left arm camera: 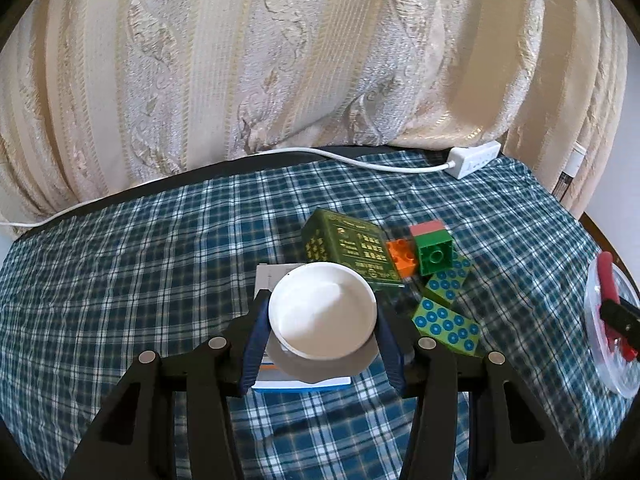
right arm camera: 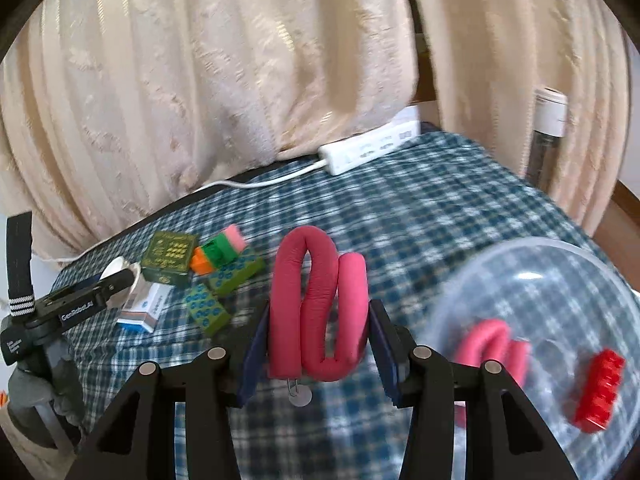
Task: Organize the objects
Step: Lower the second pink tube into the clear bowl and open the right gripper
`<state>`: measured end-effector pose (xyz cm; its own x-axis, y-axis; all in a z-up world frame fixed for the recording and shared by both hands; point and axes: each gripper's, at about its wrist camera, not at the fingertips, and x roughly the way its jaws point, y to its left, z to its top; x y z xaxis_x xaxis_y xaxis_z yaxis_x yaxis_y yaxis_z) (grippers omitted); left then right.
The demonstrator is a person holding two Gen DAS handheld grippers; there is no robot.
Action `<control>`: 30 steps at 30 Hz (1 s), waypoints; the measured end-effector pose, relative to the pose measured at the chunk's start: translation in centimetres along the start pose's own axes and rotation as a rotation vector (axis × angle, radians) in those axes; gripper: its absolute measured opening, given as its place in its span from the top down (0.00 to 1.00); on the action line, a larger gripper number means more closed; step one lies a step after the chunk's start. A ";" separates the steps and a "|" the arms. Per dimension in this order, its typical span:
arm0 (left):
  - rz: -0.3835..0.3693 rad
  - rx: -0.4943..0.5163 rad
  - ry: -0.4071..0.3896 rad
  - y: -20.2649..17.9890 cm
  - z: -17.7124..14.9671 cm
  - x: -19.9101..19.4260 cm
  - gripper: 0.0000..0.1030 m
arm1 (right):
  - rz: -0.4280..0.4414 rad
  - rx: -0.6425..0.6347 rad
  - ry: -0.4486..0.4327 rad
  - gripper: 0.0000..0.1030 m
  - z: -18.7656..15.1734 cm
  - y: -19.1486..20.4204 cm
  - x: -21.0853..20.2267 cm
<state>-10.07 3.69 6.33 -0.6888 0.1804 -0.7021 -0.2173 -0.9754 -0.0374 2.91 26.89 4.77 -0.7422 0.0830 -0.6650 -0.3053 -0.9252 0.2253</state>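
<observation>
1. Cream patterned curtains (left arm camera: 280, 60) hang behind a surface covered with a blue-and-white checked cloth (left arm camera: 120, 260).
2. At the near right, a clear plastic bowl (right arm camera: 560, 264) holds a red toy brick (right arm camera: 598, 390) and a pink foam piece that shows blurred through its wall.
3. Between the left gripper's (left arm camera: 320, 350) blue fingers (left arm camera: 254, 344) sits a small white dish (left arm camera: 322, 310), gripped at its sides, above a white-and-blue box (left arm camera: 304, 385) on the cloth.
4. Closed on a folded pink foam roller (right arm camera: 316, 304), the right gripper's (right arm camera: 318, 350) fingers (right arm camera: 382, 344) hold it just left of the bowl.
5. Far of the dish lie a dark green box (left arm camera: 348, 250), an orange brick (left arm camera: 402, 256), a green brick (left arm camera: 435, 255) with a pink block (left arm camera: 427, 227) behind it, and two green dotted bricks (left arm camera: 446, 326).
6. A white power strip (left arm camera: 474, 159) with its cable lies at the far edge by the curtains.
</observation>
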 end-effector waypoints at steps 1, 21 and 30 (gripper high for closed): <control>-0.002 0.002 -0.001 -0.1 0.0 -0.1 0.51 | -0.013 0.013 -0.003 0.51 -0.1 -0.7 -0.4; -0.035 0.045 -0.006 -3.1 -1.0 -1.7 0.51 | -0.224 0.216 0.026 0.51 -0.1 -12.7 -2.7; -0.049 0.054 -0.011 -4.6 -1.4 -2.7 0.51 | -0.265 0.235 0.085 0.50 0.6 -15.7 -1.7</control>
<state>-6.24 7.50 7.39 -0.6839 0.2293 -0.6926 -0.2879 -0.9571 -0.0325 8.63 41.52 2.76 -0.5694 0.2684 -0.7770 -0.6167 -0.7645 0.1878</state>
